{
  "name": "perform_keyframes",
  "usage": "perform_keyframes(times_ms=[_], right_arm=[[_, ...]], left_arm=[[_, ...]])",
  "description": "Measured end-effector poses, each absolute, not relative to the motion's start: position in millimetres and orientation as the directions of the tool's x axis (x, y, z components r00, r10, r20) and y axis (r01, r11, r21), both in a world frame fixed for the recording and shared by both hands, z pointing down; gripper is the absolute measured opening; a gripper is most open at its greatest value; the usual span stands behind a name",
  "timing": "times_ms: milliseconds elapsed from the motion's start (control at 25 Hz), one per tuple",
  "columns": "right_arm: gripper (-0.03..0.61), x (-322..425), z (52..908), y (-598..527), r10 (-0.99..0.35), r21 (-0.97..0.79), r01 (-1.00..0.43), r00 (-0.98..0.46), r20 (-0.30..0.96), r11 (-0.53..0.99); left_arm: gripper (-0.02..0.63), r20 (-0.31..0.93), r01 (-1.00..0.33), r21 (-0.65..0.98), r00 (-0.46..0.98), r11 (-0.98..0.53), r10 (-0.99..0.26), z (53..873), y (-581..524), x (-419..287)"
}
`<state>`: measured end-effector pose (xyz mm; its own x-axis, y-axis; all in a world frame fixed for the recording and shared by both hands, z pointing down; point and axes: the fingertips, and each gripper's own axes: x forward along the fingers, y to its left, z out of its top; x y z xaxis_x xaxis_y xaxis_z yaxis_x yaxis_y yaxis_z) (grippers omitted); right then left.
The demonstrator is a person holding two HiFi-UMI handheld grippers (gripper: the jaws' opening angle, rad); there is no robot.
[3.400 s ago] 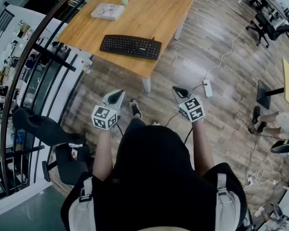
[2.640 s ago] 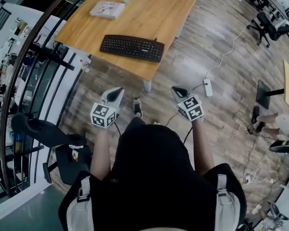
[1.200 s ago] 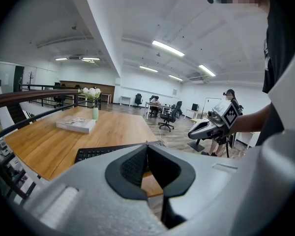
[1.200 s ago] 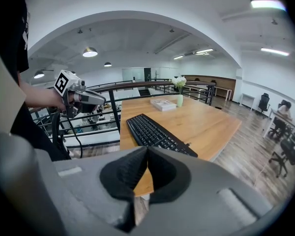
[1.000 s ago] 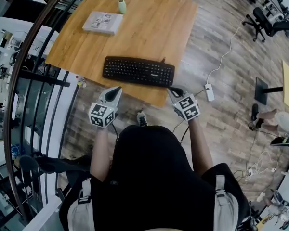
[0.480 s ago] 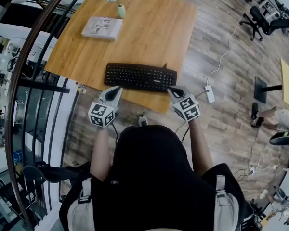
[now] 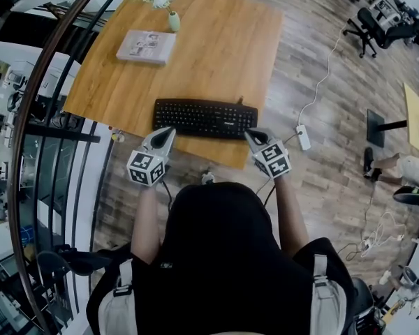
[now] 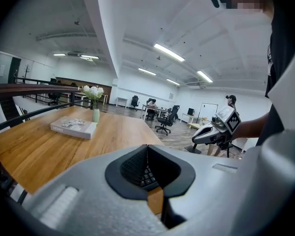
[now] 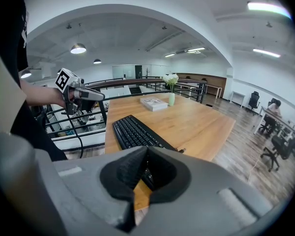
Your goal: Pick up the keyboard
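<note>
Head view shows the black keyboard (image 7: 204,118) lying flat on the wooden table (image 7: 216,47), close to the table's near edge and roughly parallel to it, with its cable leaving from the far side. The left gripper (image 7: 167,134) points its tip at the keyboard's near-left part, and the right gripper (image 7: 252,135) points at its near-right corner. Both tips sit just beside the keyboard's front edge; whether either touches it cannot be told. Each gripper's own view shows its jaws clenched together with nothing gripped between them, the keyboard's keys visible just beyond the pads.

Farther back on the table, toward its left side, lies a closed book (image 7: 146,47). Just behind that stands a small green vase (image 7: 173,21) holding white flowers. A dark curved railing (image 7: 49,82) runs along the table's left side. On the wood-plank floor to the right lies a white power strip (image 7: 304,137) with its cord trailing away, and an office chair (image 7: 363,33) stands well beyond it.
</note>
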<state>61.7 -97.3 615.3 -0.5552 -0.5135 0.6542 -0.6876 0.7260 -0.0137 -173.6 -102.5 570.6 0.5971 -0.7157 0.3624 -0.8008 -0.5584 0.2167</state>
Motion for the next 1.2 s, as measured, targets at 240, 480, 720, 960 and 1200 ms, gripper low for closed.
perform_keyframes(times_ms=[240,480,720,960,1200], right_arm=[[0.005,60.3,618.4,-91.3,-0.517,-0.013,-0.698,-0.542,0.663,0.716],[0.005,64.5,619.7,-85.5,-0.524,-0.009,-0.708,-0.530,0.666,0.706],[0.005,66.2,624.2,-78.2,-0.516,-0.012,-0.707,-0.528,0.675,0.707],[0.005,68.6,628.6,-83.7,-0.509,-0.011,-0.699,-0.532,0.676,0.715],[0.005,78.9,635.1,-96.6,-0.505,-0.014,-0.701,-0.528,0.683,0.713]], left_arm=[[0.012,0.359,-0.804,0.233,0.594,-0.547,-0.720,574.9,-106.0,-184.9],[0.012,0.358,-0.808,0.251,0.589,-0.532,-0.725,579.7,-101.9,-189.9],[0.012,0.360,-0.817,0.254,0.576,-0.517,-0.734,581.4,-92.4,-194.7],[0.012,0.360,-0.839,0.268,0.543,-0.474,-0.759,585.8,-93.4,-206.5],[0.012,0.365,-0.854,0.267,0.519,-0.447,-0.773,587.5,-102.9,-209.7]])
